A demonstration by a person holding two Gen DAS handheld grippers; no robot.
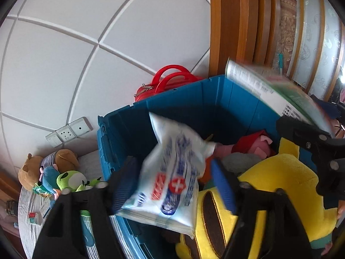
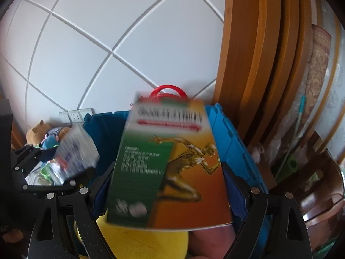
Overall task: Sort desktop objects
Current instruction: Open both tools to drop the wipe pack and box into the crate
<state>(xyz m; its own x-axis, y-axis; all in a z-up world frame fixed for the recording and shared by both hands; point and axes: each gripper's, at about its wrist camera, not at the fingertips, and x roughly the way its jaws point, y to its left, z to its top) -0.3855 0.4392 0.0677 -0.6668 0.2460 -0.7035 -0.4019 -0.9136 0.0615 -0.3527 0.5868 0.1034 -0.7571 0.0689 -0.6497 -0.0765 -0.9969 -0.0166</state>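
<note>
A white and blue wipes pack sits tilted between the fingers of my left gripper over the blue storage bin. The jaws stand apart with a gap on the right side, so the pack looks loose. My right gripper is shut on a green and orange medicine box, held above the same bin. That box also shows in the left wrist view. A yellow plush toy and a pink and red toy lie inside the bin.
A red handbag stands behind the bin against the white tiled wall. Plush toys and small packets lie on the table at the left. Wall sockets sit above them. Wooden boards lean at the right.
</note>
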